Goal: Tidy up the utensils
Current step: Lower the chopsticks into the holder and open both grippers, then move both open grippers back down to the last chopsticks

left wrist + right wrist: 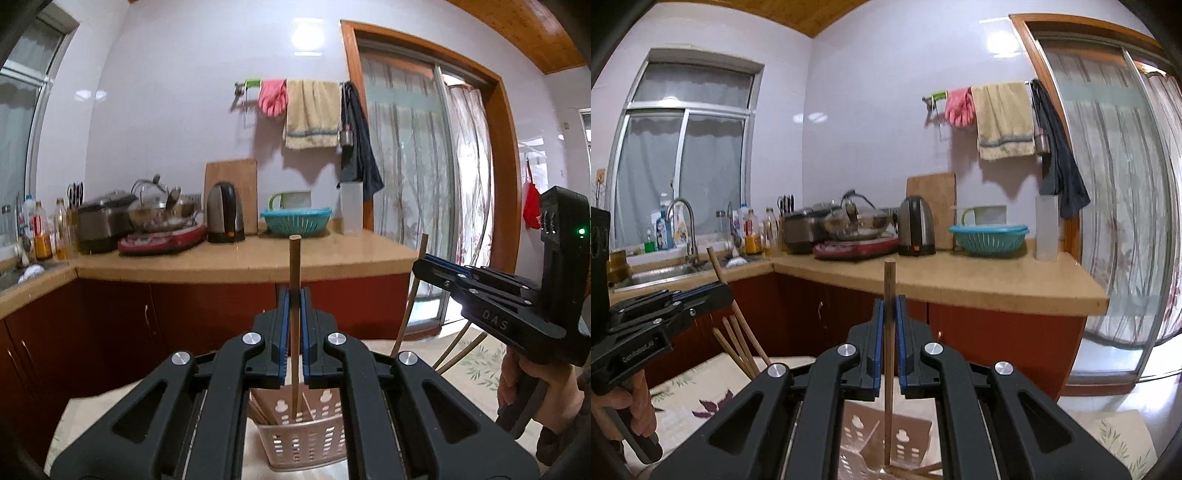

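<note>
Two grippers, one chopstick each

The left gripper is clamped tight on an upright chopstick above the pink slotted holder (more sticks already inside); the right gripper pinches its own chopstick the same way, over the holder.

Home kitchen: sink, kettle, countertop, pots.

You have the kettle on the counter, between the stove and basket.
</note>
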Demonstrator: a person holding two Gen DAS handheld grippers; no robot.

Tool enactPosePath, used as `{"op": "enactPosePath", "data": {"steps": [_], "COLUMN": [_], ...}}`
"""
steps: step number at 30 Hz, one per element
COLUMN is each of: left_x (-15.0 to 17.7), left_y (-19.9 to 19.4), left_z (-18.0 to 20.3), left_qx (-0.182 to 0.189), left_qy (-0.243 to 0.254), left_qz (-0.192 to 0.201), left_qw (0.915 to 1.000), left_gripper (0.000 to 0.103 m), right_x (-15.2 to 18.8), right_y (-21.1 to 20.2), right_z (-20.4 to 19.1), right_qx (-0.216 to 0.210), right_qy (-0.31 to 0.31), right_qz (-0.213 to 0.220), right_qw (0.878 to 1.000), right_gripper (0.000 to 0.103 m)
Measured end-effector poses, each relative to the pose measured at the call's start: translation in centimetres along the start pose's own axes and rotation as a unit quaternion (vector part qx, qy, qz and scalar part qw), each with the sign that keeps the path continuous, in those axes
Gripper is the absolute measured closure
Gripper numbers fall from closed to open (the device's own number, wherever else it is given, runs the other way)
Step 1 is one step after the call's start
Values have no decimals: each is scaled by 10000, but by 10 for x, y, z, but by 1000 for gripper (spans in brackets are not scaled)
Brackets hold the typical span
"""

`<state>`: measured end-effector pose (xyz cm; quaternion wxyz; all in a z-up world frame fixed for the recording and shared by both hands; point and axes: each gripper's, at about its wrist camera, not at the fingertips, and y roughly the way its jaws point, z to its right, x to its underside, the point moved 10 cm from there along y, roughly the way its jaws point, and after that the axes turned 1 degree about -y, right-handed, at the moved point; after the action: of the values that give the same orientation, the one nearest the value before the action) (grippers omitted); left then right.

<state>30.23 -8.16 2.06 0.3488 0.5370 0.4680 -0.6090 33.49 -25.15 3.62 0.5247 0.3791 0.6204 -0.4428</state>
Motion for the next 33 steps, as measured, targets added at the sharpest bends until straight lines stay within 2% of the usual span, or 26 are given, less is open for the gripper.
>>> {"op": "enactPosePath", "data": {"steps": [4,6,8,10,11,13,18,22,33], "left_x": [19,24,25,22,20,16,20,36,114], "left_y": [12,14,12,4,-1,-12,-45,-67,-118], "left_z": [-9,-13,-15,-14,-14,-13,-12,-11,-4], "left_qx": [-32,-49,-72,-97,-108,-173,-365,-572,-922], "left_qy": [-180,-276,-318,-319,-308,-267,-380,-433,-458], "left_qz": [-229,-292,-316,-269,-223,-171,-146,-235,-837], "left_qw": [9996,9992,9990,9991,9992,9993,9985,9971,9912], "left_gripper": [97,93,85,69,67,59,48,43,42], "right_x": [14,18,17,11,9,4,3,21,118], "right_y": [6,8,5,-4,-8,-18,-55,-78,-117], "right_z": [-3,-3,-5,-8,-9,-11,-18,-22,-42], "right_qx": [43,24,4,17,26,66,128,170,320], "right_qy": [-93,-59,-28,-15,-21,-55,2,122,221], "right_qz": [-182,-265,-264,-178,-144,-79,2,-135,-877], "right_qw": [9998,9996,9996,9998,9999,9999,9999,9997,9954], "right_gripper": [96,94,80,70,67,66,63,62,62]}}
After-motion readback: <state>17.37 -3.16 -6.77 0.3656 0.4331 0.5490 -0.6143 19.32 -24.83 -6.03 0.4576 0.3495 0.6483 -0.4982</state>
